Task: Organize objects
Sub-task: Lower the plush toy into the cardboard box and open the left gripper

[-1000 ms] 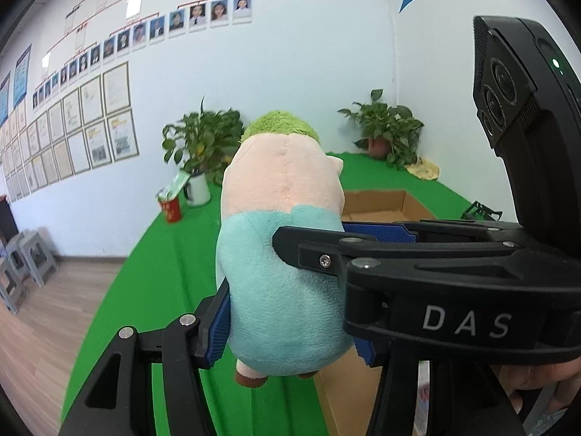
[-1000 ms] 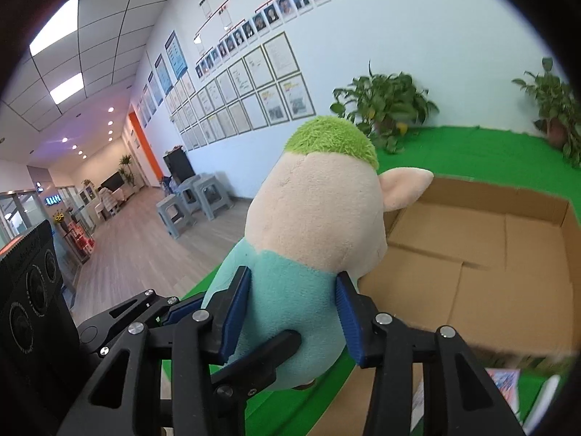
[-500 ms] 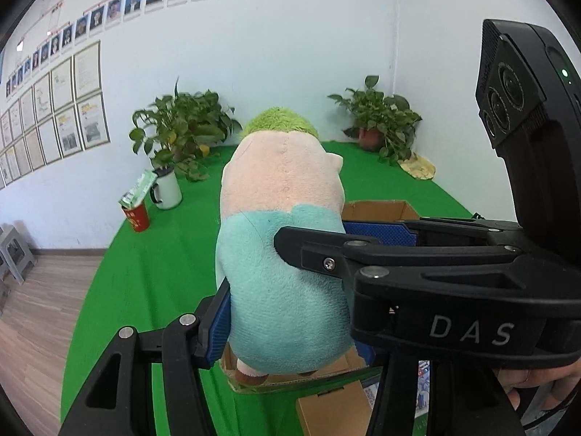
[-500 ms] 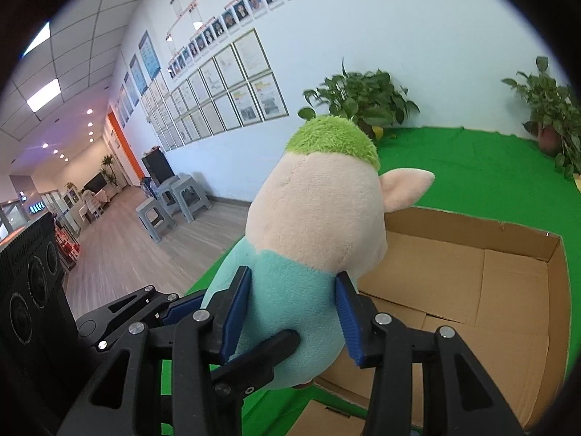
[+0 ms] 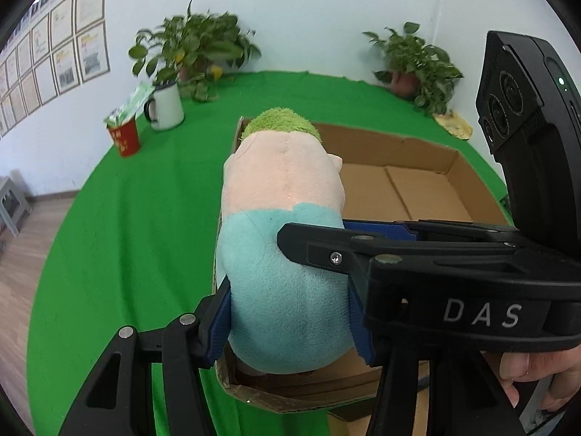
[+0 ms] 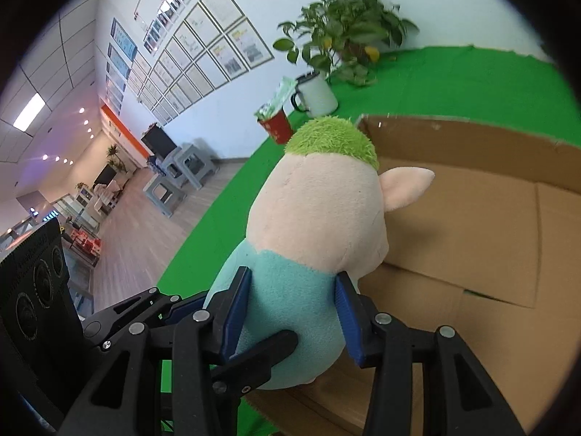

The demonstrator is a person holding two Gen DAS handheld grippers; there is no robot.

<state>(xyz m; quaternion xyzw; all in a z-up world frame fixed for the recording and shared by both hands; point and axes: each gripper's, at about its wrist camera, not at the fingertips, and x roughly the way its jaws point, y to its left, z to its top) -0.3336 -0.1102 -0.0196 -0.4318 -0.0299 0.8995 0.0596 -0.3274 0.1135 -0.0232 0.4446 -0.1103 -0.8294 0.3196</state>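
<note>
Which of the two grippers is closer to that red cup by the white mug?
Left. Both grippers clamp the plush over the box; the left gripper holds its cup-facing side, the right gripper the side away from the red cup.

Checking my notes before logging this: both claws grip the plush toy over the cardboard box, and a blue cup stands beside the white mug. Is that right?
Not quite: the cup beside the white mug is red, not blue, as the left wrist view shows. The rest holds: the left claw and right claw both grip the plush toy over the cardboard box.
</note>
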